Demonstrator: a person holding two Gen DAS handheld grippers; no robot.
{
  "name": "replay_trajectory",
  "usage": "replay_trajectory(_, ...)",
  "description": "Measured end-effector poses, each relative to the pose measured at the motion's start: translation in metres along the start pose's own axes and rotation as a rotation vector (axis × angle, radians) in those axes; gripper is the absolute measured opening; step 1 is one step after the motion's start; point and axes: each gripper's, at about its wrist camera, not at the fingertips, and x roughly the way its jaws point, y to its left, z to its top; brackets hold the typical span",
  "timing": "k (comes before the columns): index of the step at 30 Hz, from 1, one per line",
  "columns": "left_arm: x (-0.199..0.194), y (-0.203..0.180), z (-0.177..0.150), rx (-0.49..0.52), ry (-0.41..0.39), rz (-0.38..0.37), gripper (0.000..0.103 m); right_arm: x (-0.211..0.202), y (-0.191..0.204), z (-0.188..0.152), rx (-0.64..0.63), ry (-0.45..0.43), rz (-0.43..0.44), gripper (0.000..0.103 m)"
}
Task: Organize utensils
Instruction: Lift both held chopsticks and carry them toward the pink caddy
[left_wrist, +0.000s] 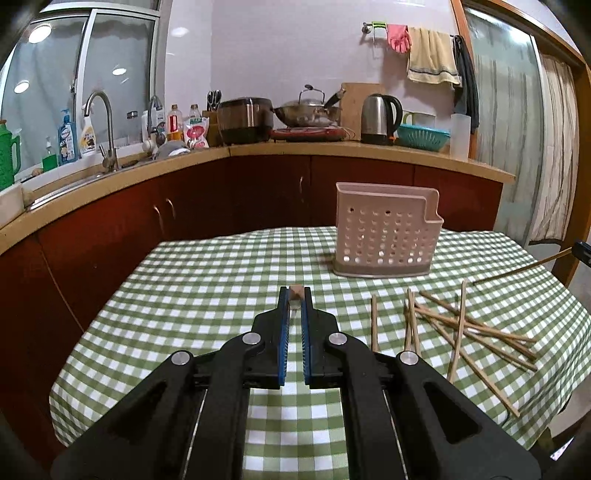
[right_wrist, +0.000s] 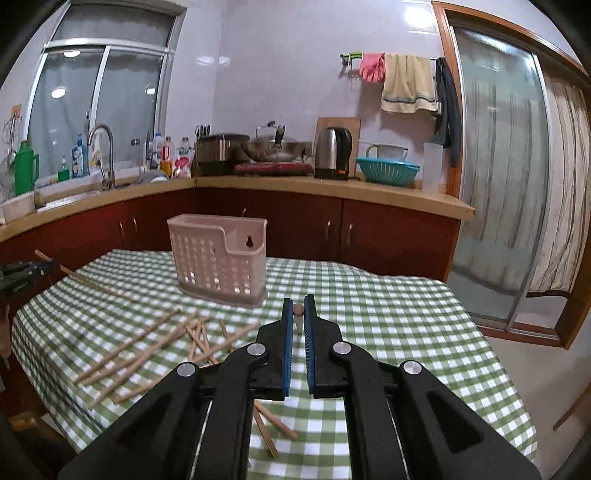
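Both grippers are clamped on one chopstick each: your left gripper (left_wrist: 294, 295) and right gripper (right_wrist: 299, 308) grip theirs end-on above the checked table (left_wrist: 207, 295). Carry each over the pink holder (right_wrist: 218, 258), tip it upright, lower it inside, then release. Loose chopsticks (left_wrist: 461, 328) remain scattered nearby.

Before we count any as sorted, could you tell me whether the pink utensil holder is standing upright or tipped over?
Upright: the pink utensil holder stands on its base on the checked tablecloth, opening upward. No chopsticks poke above its rim.
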Motion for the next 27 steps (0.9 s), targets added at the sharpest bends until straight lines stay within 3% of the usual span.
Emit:
replay_trajectory(16, 0.006, 0.001, 0.039, -0.009, -0.026, -0.027, 0.006, 0.018, 0.003, 0.039, 0.048, -0.071, 0.015, 0.007)
replay_trajectory(27, 0.004, 0.003, 0.077, -0.033, -0.027, -0.09, 0.006, 0.019, 0.001, 0.07, 0.077, -0.118, 0.041, 0.007)
